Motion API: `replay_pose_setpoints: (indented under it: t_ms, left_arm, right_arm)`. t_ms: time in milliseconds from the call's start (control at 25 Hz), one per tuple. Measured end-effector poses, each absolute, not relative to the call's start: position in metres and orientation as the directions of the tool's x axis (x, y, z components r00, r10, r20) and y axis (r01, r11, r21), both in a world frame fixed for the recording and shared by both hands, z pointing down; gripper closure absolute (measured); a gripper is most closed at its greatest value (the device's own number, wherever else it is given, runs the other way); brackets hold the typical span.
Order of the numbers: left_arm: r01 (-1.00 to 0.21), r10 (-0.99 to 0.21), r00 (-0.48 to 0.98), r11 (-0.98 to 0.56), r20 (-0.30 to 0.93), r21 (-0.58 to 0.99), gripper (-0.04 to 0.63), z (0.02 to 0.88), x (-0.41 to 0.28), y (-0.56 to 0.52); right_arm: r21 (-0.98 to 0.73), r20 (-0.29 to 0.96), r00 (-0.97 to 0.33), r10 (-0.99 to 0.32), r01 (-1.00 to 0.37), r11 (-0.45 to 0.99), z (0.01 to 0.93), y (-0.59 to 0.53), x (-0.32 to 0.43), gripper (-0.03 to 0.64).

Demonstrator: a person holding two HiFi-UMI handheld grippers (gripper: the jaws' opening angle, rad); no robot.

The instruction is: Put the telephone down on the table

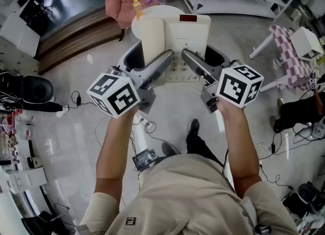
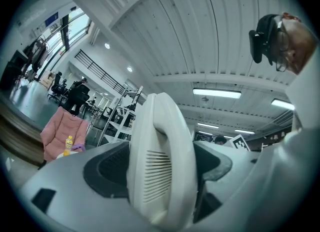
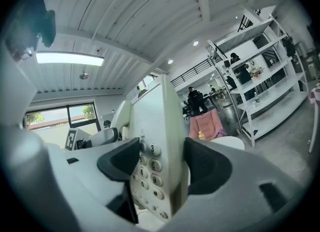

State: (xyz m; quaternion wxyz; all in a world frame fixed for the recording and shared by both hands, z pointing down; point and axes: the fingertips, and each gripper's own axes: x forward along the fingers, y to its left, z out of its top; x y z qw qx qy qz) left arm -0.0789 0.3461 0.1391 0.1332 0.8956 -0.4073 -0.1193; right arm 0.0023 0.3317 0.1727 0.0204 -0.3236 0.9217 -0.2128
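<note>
i hold the telephone (image 1: 190,33) in the air, in front of the round table (image 1: 162,10). my left gripper (image 2: 160,171) clamps the handset (image 2: 160,126) so it can't slip off. my right gripper (image 3: 160,168) pinches the base by the keypad (image 3: 145,176). the phone hides most of the tabletop.

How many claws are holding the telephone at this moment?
2. The left claw grips the handset, on the left side of the telephone. The right claw grips the telephone at its keypad edge, on the right. None seems hidden.
</note>
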Motion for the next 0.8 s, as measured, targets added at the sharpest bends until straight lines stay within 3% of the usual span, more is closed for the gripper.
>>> replay_pose_setpoints:
  t_ms: [640, 800]
  left_arm:
    - [-0.798, -0.853, 0.522, -0.499, -0.026, 0.338, 0.219, 0.149, -0.038, 0.225]
    - [-0.804, -0.863, 0.502, -0.489, -0.055, 0.339, 0.219, 0.150, -0.036, 0.203]
  right_arm:
    - [-0.428, 0.106, -0.869, -0.483, -0.478, 0.767, 0.184, 0.198, 0.038, 0.348]
    - [-0.432, 0.105, -0.885, -0.453, -0.451, 0.781, 0.184, 0.175, 0.040, 0.348]
